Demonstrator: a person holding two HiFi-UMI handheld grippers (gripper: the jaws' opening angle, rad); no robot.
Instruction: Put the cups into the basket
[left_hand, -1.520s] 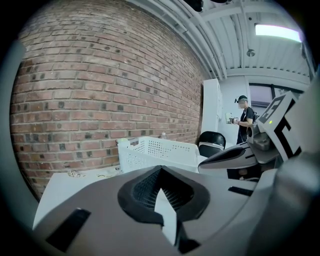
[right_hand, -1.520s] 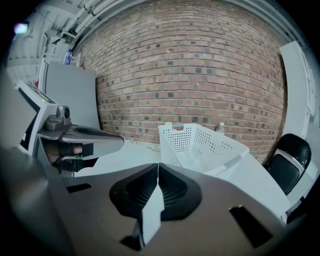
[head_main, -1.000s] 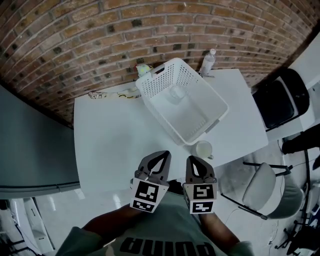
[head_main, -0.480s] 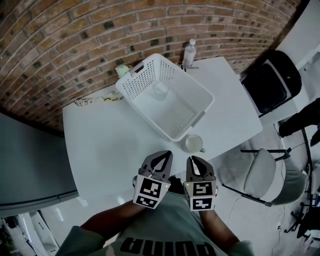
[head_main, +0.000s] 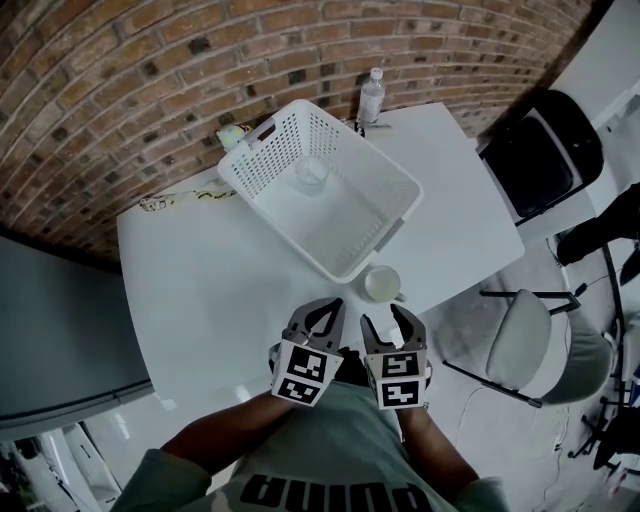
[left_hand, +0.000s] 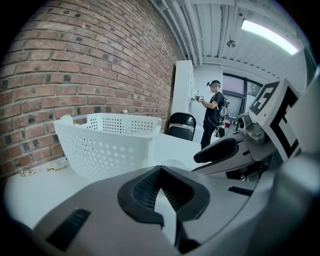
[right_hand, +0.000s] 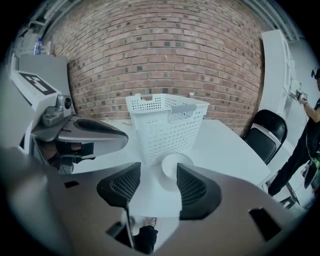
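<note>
The right gripper (head_main: 385, 318) jaws, closed a second ago, have just been opening and are now spread with nothing between them. The left gripper (head_main: 322, 312) jaws are pressed together, empty. A white table (head_main: 210, 290) stands against a brick wall (head_main: 150, 80). The white cup (head_main: 382, 284) stands just beside the basket (head_main: 262, 165), which holds a clear cup (head_main: 311, 172).

Perforated plastic basket (head_main: 262, 158), smooth glossy table (head_main: 200, 290), rough brick wall (head_main: 150, 70)

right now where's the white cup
Head view: the white cup stands near the table's near-right edge, on the person's right, just beside the basket's near corner.
</note>
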